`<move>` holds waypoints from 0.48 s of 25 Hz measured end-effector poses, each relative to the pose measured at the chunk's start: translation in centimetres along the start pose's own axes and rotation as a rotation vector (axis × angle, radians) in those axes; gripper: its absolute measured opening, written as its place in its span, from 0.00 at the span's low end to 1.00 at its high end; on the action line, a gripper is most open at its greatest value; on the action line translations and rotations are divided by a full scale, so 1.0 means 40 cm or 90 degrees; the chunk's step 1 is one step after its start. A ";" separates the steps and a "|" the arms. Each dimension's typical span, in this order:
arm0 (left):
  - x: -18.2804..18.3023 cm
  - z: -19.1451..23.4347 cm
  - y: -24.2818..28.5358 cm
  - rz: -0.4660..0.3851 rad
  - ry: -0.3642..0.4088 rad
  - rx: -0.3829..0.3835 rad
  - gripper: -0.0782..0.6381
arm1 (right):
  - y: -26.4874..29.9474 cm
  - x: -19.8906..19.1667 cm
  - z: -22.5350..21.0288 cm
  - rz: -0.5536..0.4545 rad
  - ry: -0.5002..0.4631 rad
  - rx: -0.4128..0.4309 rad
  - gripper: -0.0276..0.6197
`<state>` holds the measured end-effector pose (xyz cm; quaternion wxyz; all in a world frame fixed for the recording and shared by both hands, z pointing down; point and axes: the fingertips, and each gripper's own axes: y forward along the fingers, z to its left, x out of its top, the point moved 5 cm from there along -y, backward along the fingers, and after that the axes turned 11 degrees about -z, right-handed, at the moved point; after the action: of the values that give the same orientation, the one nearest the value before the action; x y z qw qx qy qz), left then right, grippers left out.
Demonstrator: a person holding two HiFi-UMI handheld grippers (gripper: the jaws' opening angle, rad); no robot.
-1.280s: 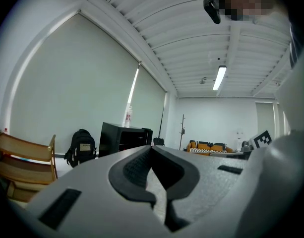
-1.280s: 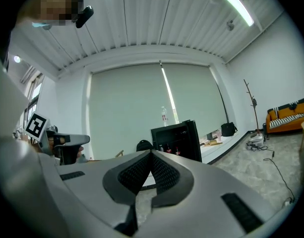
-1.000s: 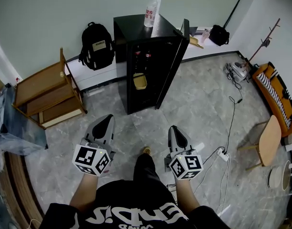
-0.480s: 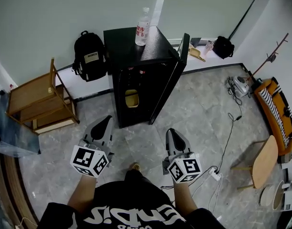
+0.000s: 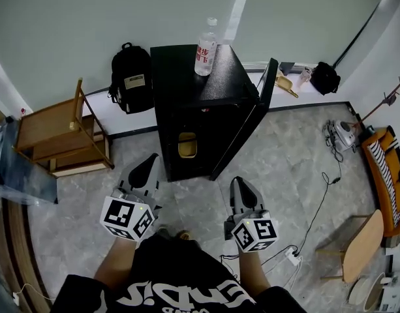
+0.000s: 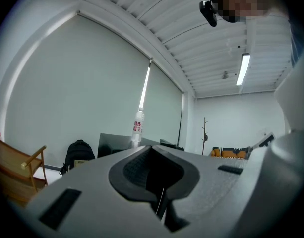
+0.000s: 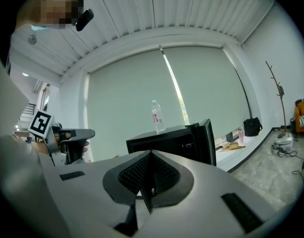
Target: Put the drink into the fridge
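A clear drink bottle (image 5: 205, 46) with a red label stands upright on top of the black fridge (image 5: 196, 83); it also shows in the left gripper view (image 6: 137, 128) and the right gripper view (image 7: 156, 117). The fridge door (image 5: 248, 126) hangs open to the right, with a yellow thing (image 5: 186, 145) on a shelf inside. My left gripper (image 5: 149, 165) and right gripper (image 5: 239, 186) are held low in front of the fridge, both shut and empty, well short of the bottle.
A black backpack (image 5: 132, 78) leans on the wall left of the fridge. A wooden shelf unit (image 5: 59, 135) stands further left. Cables and a power strip (image 5: 292, 255) lie on the floor at right, near a wooden stool (image 5: 358, 246) and an orange sofa (image 5: 386, 175).
The fridge and bottle have drawn closer and shifted slightly in the head view as the person stepped toward them. Both grippers kept their low pose and stayed shut.
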<state>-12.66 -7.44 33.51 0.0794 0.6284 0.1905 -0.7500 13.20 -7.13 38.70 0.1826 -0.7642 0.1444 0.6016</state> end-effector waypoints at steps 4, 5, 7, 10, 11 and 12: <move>0.007 0.027 0.050 -0.005 0.000 -0.002 0.11 | 0.048 0.003 -0.016 -0.005 0.000 -0.006 0.08; 0.006 0.033 0.062 -0.005 -0.001 -0.007 0.11 | 0.058 0.003 -0.019 -0.007 0.001 -0.009 0.08; 0.001 0.042 0.084 -0.001 -0.009 -0.018 0.17 | 0.070 0.001 -0.021 -0.006 0.003 -0.013 0.08; -0.006 0.048 0.112 0.001 -0.022 -0.037 0.31 | 0.082 0.003 -0.029 -0.007 0.001 -0.019 0.08; -0.006 0.048 0.123 0.001 -0.028 -0.046 0.37 | 0.086 0.004 -0.033 -0.009 0.001 -0.022 0.08; -0.006 0.049 0.134 0.001 -0.034 -0.053 0.42 | 0.090 0.005 -0.037 -0.010 0.001 -0.024 0.08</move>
<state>-12.46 -13.14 33.03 0.1111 0.6044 0.2189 -0.7579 12.96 -11.00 38.46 0.1724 -0.7689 0.1271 0.6025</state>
